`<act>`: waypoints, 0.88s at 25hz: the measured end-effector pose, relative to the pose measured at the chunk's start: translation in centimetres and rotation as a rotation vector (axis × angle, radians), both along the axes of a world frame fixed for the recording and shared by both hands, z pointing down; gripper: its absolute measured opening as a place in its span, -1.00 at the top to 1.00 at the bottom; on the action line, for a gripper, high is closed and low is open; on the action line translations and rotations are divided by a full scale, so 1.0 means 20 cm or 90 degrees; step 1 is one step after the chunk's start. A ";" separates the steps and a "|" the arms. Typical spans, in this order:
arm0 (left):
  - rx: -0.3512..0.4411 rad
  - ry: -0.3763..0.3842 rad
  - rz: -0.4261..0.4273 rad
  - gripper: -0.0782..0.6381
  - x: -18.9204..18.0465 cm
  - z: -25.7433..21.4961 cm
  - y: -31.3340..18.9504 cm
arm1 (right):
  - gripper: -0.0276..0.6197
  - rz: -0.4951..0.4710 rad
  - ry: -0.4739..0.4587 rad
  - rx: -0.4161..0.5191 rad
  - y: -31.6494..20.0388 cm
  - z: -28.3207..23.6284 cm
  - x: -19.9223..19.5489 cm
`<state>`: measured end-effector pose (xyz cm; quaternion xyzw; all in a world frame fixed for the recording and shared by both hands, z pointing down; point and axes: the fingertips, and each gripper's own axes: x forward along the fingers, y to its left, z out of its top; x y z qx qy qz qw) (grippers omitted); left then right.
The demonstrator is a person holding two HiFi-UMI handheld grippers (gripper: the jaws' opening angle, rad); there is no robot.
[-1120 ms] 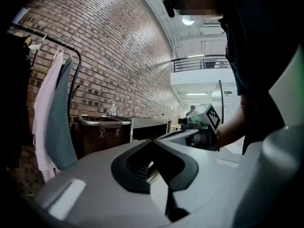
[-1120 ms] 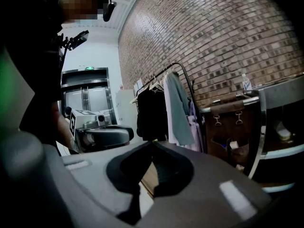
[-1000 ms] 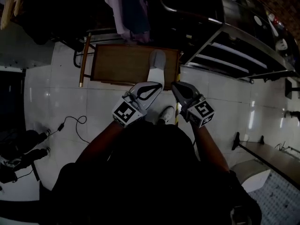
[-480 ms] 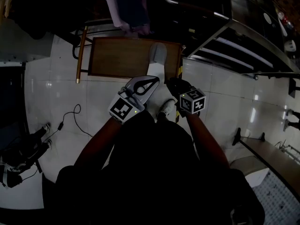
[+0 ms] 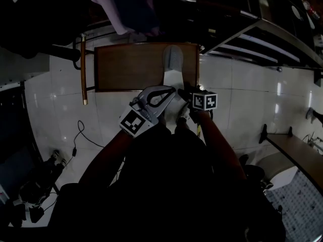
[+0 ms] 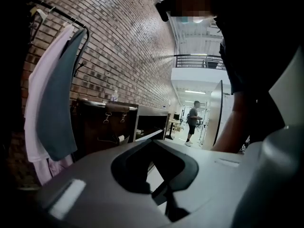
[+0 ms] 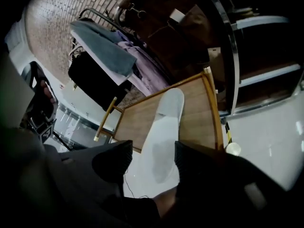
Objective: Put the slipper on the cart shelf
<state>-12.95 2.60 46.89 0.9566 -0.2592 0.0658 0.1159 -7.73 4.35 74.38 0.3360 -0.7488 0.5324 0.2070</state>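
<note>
Your right claw (image 7: 152, 158) has just been opening. A second ago it was pressed together and stood higher, at 3 o'clock of the slipper (image 5: 171, 67). Now it has sunk low and points downward, with its two dark pads spread. The heel end of the slipper shows between them, and as far as the right gripper view tells, the pads do not press on it. The slipper itself has kept its place: it lies lengthwise on the 3 o'clock part of the cart shelf (image 5: 131, 67), toe toward 12 o'clock. Its heel part reaches over the shelf's near edge toward 6 o'clock, above the white floor. Your left claw (image 5: 169, 91) is pressed together on nothing and hovers just at 9 o'clock of that overhanging heel. I judge that the slipper is only partly placed and that you are preparing to take the heel. The next move asks for a square grip and a push toward 12 o'clock, because an overhanging slipper may tip off.
</note>
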 end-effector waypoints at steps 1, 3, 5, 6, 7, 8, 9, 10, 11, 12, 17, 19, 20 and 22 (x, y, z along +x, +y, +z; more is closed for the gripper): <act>-0.006 0.001 0.003 0.78 -0.01 0.01 -0.01 | 0.09 0.008 -0.002 -0.013 0.00 0.04 -0.01; -0.018 0.001 0.009 0.78 -0.02 0.04 -0.02 | 0.09 0.016 0.002 -0.035 0.00 0.12 -0.01; -0.026 0.002 0.013 0.78 -0.04 0.07 -0.04 | 0.09 0.018 0.014 -0.049 0.00 0.20 -0.01; -0.027 0.001 0.014 0.78 -0.05 0.08 -0.05 | 0.09 0.020 0.015 -0.054 -0.01 0.22 -0.01; -0.029 0.001 0.015 0.78 -0.06 0.09 -0.05 | 0.09 0.022 0.011 -0.058 -0.02 0.24 -0.02; -0.030 0.000 0.015 0.78 -0.06 0.09 -0.06 | 0.09 0.024 0.004 -0.061 -0.02 0.25 -0.03; -0.030 0.000 0.015 0.78 -0.07 0.10 -0.06 | 0.09 0.026 0.000 -0.065 -0.03 0.26 -0.04; -0.031 -0.001 0.015 0.78 -0.07 0.11 -0.06 | 0.09 0.027 0.002 -0.071 -0.03 0.29 -0.03; -0.032 -0.001 0.014 0.78 -0.07 0.12 -0.06 | 0.09 0.028 0.003 -0.077 -0.03 0.31 -0.03; -0.036 -0.002 0.013 0.78 -0.08 0.13 -0.06 | 0.09 0.027 -0.002 -0.084 -0.03 0.34 -0.03; -0.045 -0.004 0.002 0.78 -0.11 0.17 -0.04 | 0.09 0.013 -0.040 -0.125 -0.01 0.39 -0.09; -0.049 -0.007 -0.003 0.78 -0.13 0.19 -0.04 | 0.09 -0.001 -0.048 -0.131 0.00 0.41 -0.13; -0.050 -0.008 -0.006 0.78 -0.14 0.20 -0.03 | 0.09 -0.004 -0.047 -0.132 -0.01 0.42 -0.15; -0.055 -0.008 -0.014 0.78 -0.16 0.21 -0.03 | 0.09 -0.011 -0.047 -0.135 -0.01 0.43 -0.17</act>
